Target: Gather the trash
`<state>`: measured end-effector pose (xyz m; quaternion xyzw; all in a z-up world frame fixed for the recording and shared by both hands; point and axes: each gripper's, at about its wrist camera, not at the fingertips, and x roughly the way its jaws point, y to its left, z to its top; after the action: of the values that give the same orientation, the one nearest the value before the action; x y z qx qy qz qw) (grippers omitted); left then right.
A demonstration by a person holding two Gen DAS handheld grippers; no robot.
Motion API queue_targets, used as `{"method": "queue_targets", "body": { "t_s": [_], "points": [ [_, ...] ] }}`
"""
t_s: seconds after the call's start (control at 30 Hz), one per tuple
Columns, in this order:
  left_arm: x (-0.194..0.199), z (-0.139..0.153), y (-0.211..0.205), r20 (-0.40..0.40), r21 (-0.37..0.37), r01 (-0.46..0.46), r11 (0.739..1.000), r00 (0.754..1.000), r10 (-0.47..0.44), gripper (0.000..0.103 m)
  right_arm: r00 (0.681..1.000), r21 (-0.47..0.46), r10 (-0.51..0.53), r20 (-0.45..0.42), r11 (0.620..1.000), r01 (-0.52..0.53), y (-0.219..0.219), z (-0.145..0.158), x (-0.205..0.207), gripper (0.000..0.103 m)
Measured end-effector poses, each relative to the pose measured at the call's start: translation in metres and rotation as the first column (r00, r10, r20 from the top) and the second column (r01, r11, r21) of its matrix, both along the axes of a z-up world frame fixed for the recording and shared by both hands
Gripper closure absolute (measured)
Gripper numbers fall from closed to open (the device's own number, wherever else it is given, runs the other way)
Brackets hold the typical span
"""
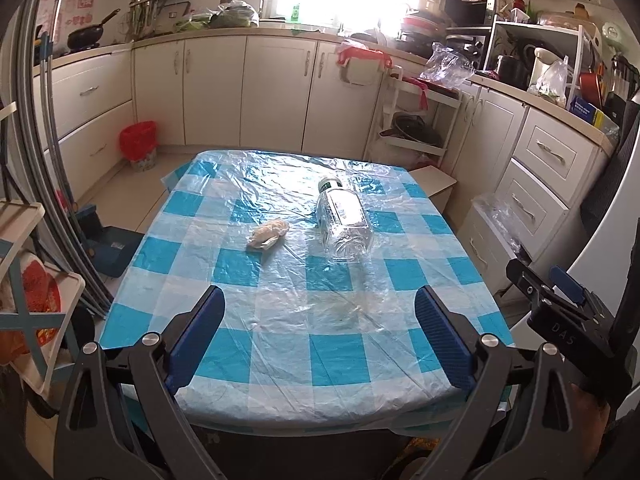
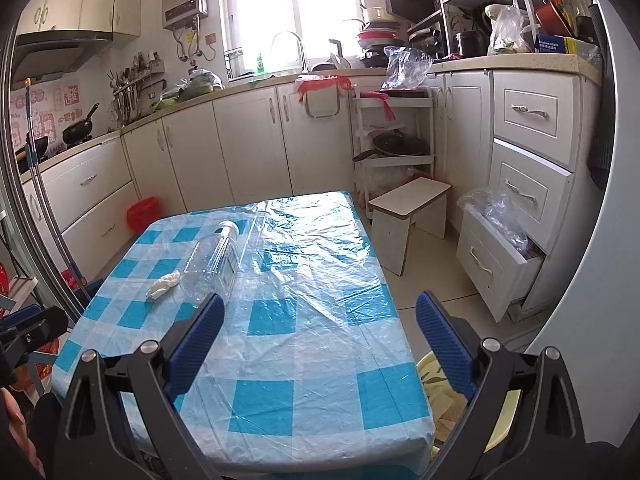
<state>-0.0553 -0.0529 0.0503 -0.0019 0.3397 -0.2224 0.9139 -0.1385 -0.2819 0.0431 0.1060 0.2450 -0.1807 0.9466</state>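
Observation:
An empty clear plastic bottle (image 1: 343, 218) lies on its side on the blue-and-white checked table (image 1: 280, 344), cap pointing away. A crumpled white tissue wad (image 1: 267, 233) lies just left of it. Both show in the right wrist view, the bottle (image 2: 214, 266) and the tissue (image 2: 163, 284), at the table's left side. My left gripper (image 1: 319, 304) is open and empty above the table's near edge, short of both items. My right gripper (image 2: 319, 312) is open and empty over the table's near right part. A yellow basin (image 2: 472, 408) with scraps sits on the floor at the table's right.
A red-lined waste bin (image 1: 138, 144) stands on the floor by the far-left cabinets. A white stool (image 2: 408, 216) and an open bottom drawer (image 2: 496, 264) are to the table's right. A rack (image 1: 32, 300) stands at the left. Counters are cluttered.

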Motion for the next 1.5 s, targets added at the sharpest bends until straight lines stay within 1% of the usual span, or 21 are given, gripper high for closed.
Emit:
{"method": "queue_targets", "body": {
  "t_s": [0.5, 0.73, 0.83, 0.97, 1.07, 1.27, 1.37, 1.5],
  "points": [
    [0.017, -0.008, 0.030, -0.038, -0.019, -0.084, 0.996, 0.996, 0.083, 0.011, 0.999, -0.003, 0.030, -0.039, 1.000, -0.030, 0.010, -0.008, 0.007, 0.009],
    [0.040, -0.018, 0.055, -0.069, -0.030, -0.144, 0.989, 0.988, 0.142, 0.011, 0.994, -0.013, 0.086, -0.074, 0.996, -0.088, 0.025, -0.014, 0.021, 0.009],
    [0.053, -0.025, 0.063, -0.068, -0.022, -0.148, 0.989, 0.987, 0.146, 0.011, 0.989, 0.002, 0.121, -0.088, 0.993, -0.122, 0.031, -0.017, 0.035, 0.009],
    [0.076, -0.038, 0.068, -0.072, 0.007, -0.141, 0.990, 0.987, 0.141, 0.011, 0.981, 0.035, 0.163, -0.105, 0.987, -0.160, 0.040, -0.021, 0.065, 0.008],
    [0.092, -0.046, 0.071, -0.083, 0.019, -0.146, 0.989, 0.986, 0.147, 0.011, 0.973, 0.047, 0.185, -0.138, 0.983, -0.180, 0.046, -0.027, 0.095, 0.008],
    [0.114, -0.054, 0.067, -0.084, 0.036, -0.124, 0.992, 0.988, 0.126, 0.011, 0.960, 0.093, 0.197, -0.201, 0.979, -0.182, 0.055, -0.044, 0.161, 0.008],
    [0.123, -0.059, 0.063, -0.086, 0.048, -0.111, 0.993, 0.990, 0.115, 0.011, 0.953, 0.092, 0.200, -0.228, 0.979, -0.183, 0.061, -0.050, 0.188, 0.008],
    [0.133, -0.067, 0.058, -0.099, 0.048, -0.099, 0.994, 0.990, 0.103, 0.011, 0.941, 0.053, 0.187, -0.282, 0.982, -0.179, 0.069, -0.059, 0.215, 0.008]
  ]
}}
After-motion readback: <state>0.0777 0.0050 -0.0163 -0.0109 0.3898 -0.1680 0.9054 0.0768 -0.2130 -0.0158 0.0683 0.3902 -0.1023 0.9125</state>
